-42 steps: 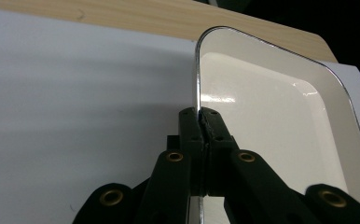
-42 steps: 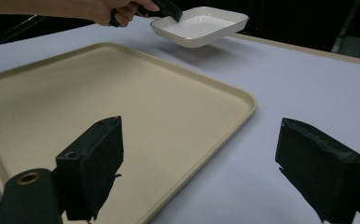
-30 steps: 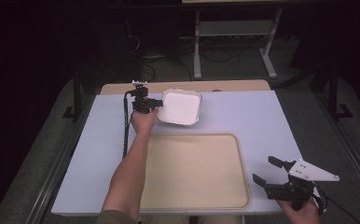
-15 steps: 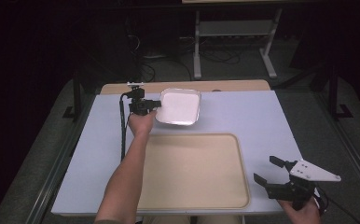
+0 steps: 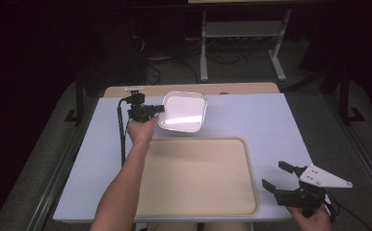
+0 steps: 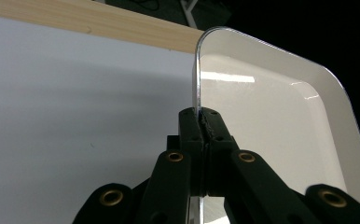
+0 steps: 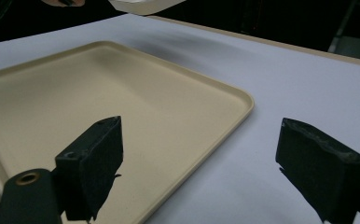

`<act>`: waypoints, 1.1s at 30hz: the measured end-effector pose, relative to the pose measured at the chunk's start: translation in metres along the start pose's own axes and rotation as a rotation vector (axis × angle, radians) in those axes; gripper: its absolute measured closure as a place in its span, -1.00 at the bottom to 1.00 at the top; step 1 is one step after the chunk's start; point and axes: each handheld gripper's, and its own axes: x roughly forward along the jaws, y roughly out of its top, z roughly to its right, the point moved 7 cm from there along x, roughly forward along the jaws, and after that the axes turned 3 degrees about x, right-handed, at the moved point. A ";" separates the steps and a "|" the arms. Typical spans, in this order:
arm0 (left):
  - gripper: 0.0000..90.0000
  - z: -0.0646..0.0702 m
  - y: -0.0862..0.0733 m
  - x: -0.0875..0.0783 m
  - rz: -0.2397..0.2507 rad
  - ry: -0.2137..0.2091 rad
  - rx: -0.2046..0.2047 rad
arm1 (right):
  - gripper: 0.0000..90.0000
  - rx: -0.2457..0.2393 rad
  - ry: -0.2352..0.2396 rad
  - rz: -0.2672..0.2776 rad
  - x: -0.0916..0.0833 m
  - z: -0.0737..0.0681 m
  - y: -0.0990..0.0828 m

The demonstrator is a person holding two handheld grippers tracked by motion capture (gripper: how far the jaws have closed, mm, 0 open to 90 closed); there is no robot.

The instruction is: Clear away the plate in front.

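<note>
A white square plate (image 5: 183, 111) hangs tilted above the far side of the table, clear of its surface. My left gripper (image 5: 161, 109) is shut on the plate's left rim. In the left gripper view the black jaws (image 6: 205, 116) pinch that thin rim, and the plate's glossy inside (image 6: 271, 107) lies to the right. A beige tray (image 5: 198, 178) lies flat at the table's near middle. My right gripper (image 5: 274, 175) stands open just off the tray's right front corner, with nothing between its pads (image 7: 206, 158). Beyond those pads, the tray (image 7: 99, 88) lies empty.
The table (image 5: 271, 120) has a pale lilac top with a wooden strip (image 5: 189, 89) along its far edge. A metal stand (image 5: 242, 33) and cables are on the dark floor behind. The left gripper's cable (image 5: 122, 139) hangs down beside the forearm.
The left gripper has carried the plate a little up and to the left, still gripping its rim. The right gripper has stayed where it was.
</note>
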 end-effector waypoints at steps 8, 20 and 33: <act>0.97 0.002 -0.006 -0.017 0.005 0.004 0.012 | -0.69 -0.003 -0.003 0.000 -0.001 0.000 0.000; 0.97 0.013 -0.019 -0.043 0.012 -0.034 0.029 | -0.69 -0.008 -0.013 -0.002 -0.001 0.000 0.000; 0.97 0.015 -0.050 -0.047 0.006 -0.042 0.015 | -0.69 0.001 -0.018 -0.002 -0.003 0.001 0.000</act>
